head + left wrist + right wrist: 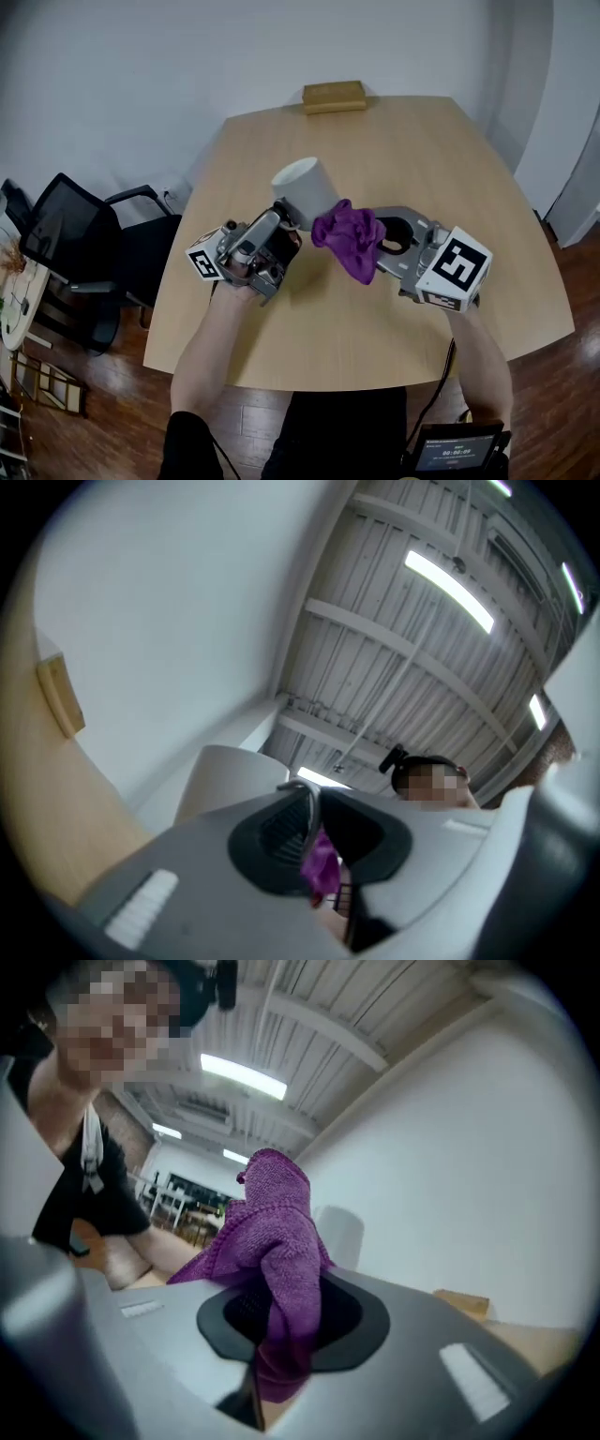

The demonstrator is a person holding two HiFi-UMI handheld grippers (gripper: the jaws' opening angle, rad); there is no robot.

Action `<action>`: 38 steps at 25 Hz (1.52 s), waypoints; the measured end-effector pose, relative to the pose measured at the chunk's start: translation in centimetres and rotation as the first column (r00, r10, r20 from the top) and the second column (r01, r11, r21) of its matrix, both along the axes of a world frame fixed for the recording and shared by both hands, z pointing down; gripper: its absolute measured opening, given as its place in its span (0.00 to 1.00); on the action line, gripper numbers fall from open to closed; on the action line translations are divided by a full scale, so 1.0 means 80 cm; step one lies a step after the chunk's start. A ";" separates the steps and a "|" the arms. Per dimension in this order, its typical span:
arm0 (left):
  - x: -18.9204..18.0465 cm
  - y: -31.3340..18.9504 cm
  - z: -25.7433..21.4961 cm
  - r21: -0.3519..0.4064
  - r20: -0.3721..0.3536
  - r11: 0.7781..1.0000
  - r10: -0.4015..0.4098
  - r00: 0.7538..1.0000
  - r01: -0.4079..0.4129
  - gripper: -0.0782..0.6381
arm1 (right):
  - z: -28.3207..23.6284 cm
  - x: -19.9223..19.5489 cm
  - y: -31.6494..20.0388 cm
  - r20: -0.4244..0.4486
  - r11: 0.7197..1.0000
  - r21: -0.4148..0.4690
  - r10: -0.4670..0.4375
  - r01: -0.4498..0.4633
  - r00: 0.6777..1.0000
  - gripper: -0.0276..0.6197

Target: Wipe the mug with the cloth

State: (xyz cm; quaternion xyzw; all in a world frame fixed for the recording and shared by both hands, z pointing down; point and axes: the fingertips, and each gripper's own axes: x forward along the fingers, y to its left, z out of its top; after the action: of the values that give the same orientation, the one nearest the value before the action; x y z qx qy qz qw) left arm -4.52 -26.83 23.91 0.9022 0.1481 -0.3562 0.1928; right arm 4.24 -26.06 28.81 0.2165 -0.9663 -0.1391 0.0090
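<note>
Two grippers are in my hands, up over the wooden table (441, 159). My left gripper (284, 221) is in the middle of the head view, a bit to the left. Its fingers are almost shut, and they pinch a thin part on the side of the mug (306, 190). The mug is pale grey. It is tipped, with its open top pointing to the upper left of the picture and its bottom near my fingers. My right gripper (382, 238) is just right of the middle. Its fingers are shut tight on the purple cloth (347, 240). The cloth bunches up out of the fingers and hangs down a little too. It sits between my two grippers, and its top edge looks like it touches the lower side of the mug. At the far edge of the table, at the top of the picture, lies a flat brown block (334, 96). A black chair (70, 234) stands by the table at the left.
</note>
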 end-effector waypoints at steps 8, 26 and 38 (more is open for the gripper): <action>0.048 0.067 0.005 0.158 0.106 0.978 0.119 0.987 -0.135 0.20 | -0.104 0.060 0.029 0.367 0.966 0.226 0.034 -0.125 0.929 0.16; -0.003 0.060 -0.009 0.214 -0.020 0.969 0.132 0.991 -0.125 0.20 | -0.094 0.055 0.022 0.360 0.989 0.144 -0.030 -0.024 0.932 0.16; -0.002 0.078 -0.015 0.244 -0.067 0.959 0.167 0.984 -0.146 0.20 | -0.066 0.013 0.032 0.261 0.984 0.174 -0.091 0.046 0.961 0.16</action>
State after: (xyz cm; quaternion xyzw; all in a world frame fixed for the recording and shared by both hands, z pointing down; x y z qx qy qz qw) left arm -4.65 -20.57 22.69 0.8879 0.2690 -0.3583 0.1041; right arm 5.29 -23.50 23.50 0.1999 -0.9505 -0.1887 -0.1448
